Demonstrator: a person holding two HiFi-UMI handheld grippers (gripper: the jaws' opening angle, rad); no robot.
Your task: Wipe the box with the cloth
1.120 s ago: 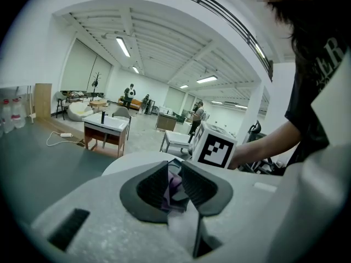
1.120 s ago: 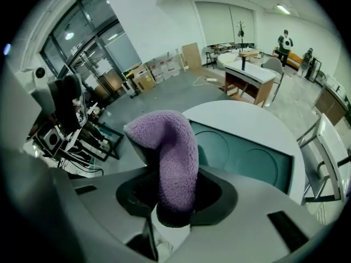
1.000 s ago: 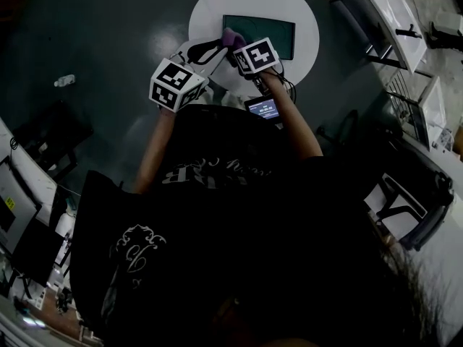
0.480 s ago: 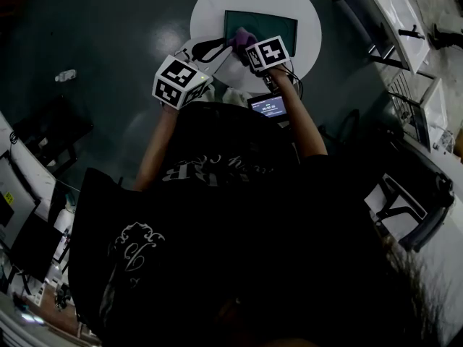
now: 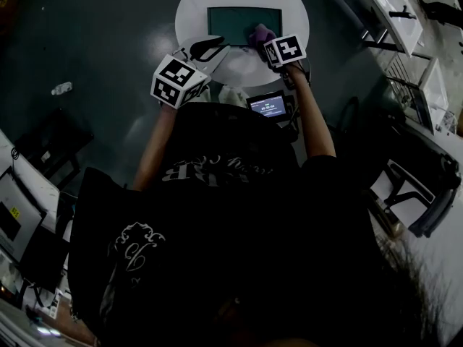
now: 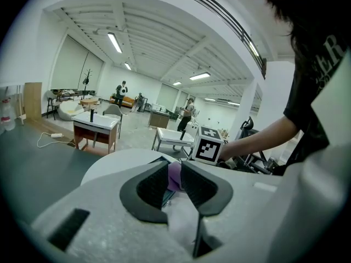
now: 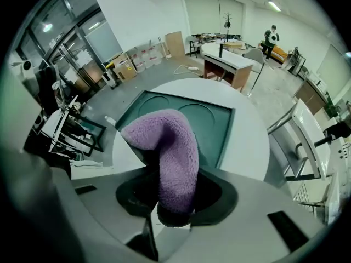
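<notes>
Right gripper (image 5: 259,39) is clamped on the purple cloth (image 5: 261,32) at the near right corner of the box (image 5: 235,22). Left gripper (image 5: 208,48), narrowly apart and empty, hangs by the near rim of the desk (image 5: 194,9).

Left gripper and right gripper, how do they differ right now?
The right gripper is shut on the purple cloth; the left gripper holds nothing, its jaws a narrow gap apart. The right gripper has the cloth over the green box's near right corner; the left gripper sits off the box's near left corner, over the white table. Both carry marker cubes and point toward the box.
</notes>
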